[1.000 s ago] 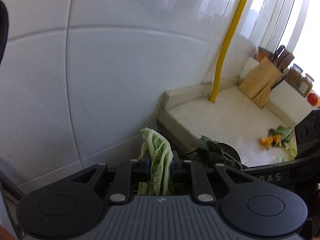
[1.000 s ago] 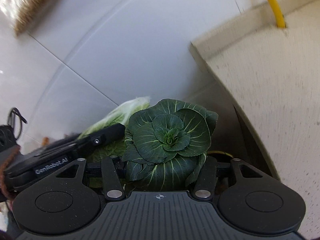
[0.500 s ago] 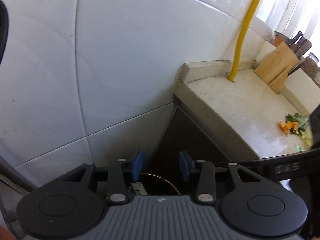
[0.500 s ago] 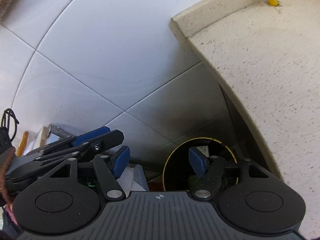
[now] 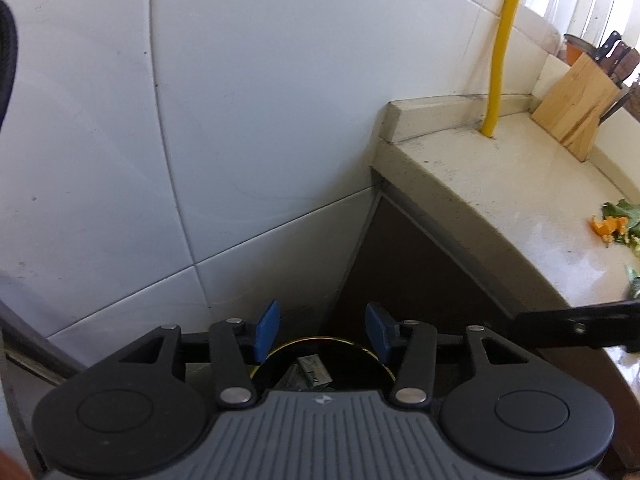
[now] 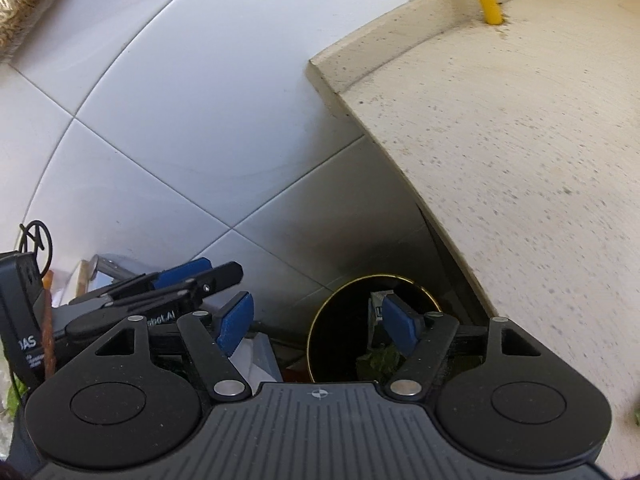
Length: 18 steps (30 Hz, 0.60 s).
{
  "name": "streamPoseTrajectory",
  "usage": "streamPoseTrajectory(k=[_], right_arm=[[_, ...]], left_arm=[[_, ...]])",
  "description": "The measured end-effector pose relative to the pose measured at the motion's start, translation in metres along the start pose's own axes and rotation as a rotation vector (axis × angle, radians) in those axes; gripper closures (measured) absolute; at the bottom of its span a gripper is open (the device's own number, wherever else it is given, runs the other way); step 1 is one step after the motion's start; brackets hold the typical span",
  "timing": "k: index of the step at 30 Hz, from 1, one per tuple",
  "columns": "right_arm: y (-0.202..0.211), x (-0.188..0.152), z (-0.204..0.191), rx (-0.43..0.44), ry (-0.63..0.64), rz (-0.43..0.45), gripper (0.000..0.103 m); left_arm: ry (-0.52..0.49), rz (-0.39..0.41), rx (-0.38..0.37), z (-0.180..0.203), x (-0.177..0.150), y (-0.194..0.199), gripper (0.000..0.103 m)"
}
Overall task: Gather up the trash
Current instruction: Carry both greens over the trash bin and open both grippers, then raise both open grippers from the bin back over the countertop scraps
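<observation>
Knife block [image 5: 576, 110] beside yellow pipe [image 5: 500, 52]

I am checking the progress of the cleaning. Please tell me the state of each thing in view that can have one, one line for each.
left gripper: open, empty, above the bin.
right gripper: open, empty, above the bin.
trash bin: uncovered, on the floor beside the counter, with scraps inside.
green leaf: lying in the bin.
orange peel and leaf scraps: on the counter, not yet collected.
knife block: upright, knives inserted.
</observation>
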State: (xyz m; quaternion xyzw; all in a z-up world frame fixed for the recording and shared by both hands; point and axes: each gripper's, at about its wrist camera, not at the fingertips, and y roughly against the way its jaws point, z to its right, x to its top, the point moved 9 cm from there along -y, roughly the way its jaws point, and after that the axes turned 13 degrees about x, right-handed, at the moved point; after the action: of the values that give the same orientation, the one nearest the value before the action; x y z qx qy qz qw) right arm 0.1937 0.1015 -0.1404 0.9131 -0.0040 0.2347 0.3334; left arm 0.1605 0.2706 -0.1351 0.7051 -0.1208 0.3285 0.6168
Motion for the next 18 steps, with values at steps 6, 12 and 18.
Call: streamPoseTrajectory(k=[6, 12, 18], right_arm=[[0.018, -0.006, 0.002, -0.020, -0.002, 0.022, 0.023], [0.044, -0.006, 0.002, -0.023, 0.003, 0.081, 0.022], [0.070, -0.004, 0.008, -0.028, 0.000, 0.152, 0.020]], left_arm=[[-0.028, 0.018, 0.006, 0.004, 0.001, 0.003, 0.058], [-0.042, 0.040, 0.013, 0.005, 0.003, 0.006, 0.057], [-0.074, 0.043, 0.016, 0.010, 0.001, 0.007, 0.057]])
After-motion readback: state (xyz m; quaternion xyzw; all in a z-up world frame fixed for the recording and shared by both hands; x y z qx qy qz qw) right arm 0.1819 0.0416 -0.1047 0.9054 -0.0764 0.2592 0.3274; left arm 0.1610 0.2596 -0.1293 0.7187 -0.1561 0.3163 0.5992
